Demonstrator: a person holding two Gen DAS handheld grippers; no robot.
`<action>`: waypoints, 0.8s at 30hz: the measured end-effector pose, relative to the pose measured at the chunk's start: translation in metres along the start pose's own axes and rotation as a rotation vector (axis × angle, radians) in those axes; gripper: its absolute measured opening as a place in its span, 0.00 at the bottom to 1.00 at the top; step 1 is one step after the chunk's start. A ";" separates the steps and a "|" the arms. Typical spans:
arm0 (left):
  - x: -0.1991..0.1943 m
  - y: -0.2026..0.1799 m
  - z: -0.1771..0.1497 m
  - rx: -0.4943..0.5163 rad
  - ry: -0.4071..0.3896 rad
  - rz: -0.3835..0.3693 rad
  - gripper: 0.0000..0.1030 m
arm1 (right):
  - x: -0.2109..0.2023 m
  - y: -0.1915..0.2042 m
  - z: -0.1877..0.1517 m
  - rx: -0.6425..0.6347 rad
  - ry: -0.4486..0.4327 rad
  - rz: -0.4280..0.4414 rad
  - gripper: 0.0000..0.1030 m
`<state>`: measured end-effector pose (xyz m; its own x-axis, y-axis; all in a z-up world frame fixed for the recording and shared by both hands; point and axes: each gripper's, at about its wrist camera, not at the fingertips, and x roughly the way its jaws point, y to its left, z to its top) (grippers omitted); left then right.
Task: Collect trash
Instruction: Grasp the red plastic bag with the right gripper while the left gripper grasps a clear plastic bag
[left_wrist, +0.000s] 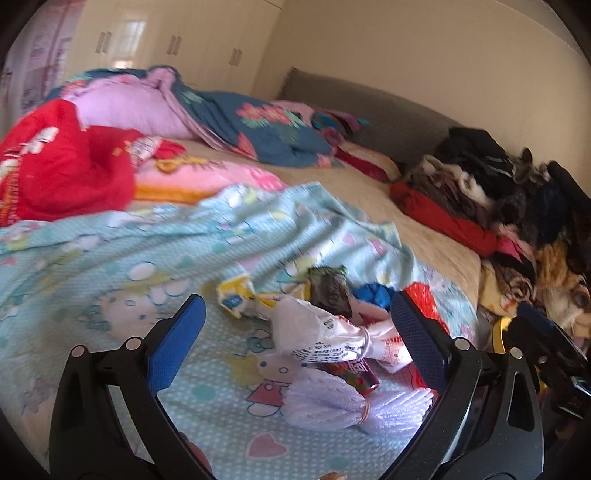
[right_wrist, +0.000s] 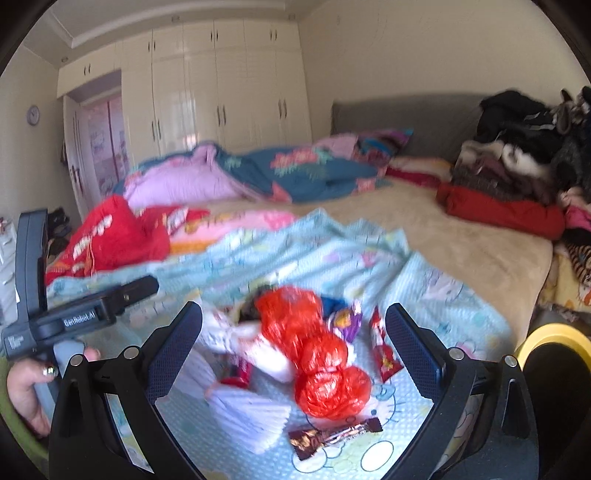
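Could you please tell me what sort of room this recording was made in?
Most likely a home bedroom: a large bed with a grey headboard, rumpled quilts, and a wall of built-in wardrobes.

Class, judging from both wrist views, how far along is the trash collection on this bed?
Nothing looks collected yet. Both the left gripper and right gripper are open and empty above the pile. Left to pick up: the red plastic bag, brown candy wrapper, red snack packet and white printed wrapper, all lying on the Hello Kitty blanket.
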<state>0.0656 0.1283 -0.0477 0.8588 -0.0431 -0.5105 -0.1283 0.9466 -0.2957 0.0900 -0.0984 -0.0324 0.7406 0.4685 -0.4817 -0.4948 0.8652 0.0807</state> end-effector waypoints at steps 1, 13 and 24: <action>0.005 -0.001 0.000 0.001 0.010 -0.009 0.89 | 0.007 -0.003 -0.002 -0.003 0.028 -0.001 0.94; 0.069 0.003 -0.006 -0.048 0.189 -0.086 0.87 | 0.076 -0.025 -0.033 -0.045 0.315 0.018 0.92; 0.063 0.001 -0.005 -0.068 0.201 -0.108 0.36 | 0.073 -0.027 -0.027 -0.023 0.305 0.092 0.39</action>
<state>0.1169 0.1252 -0.0846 0.7544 -0.2116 -0.6214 -0.0803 0.9098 -0.4072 0.1453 -0.0925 -0.0938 0.5233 0.4662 -0.7133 -0.5658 0.8160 0.1182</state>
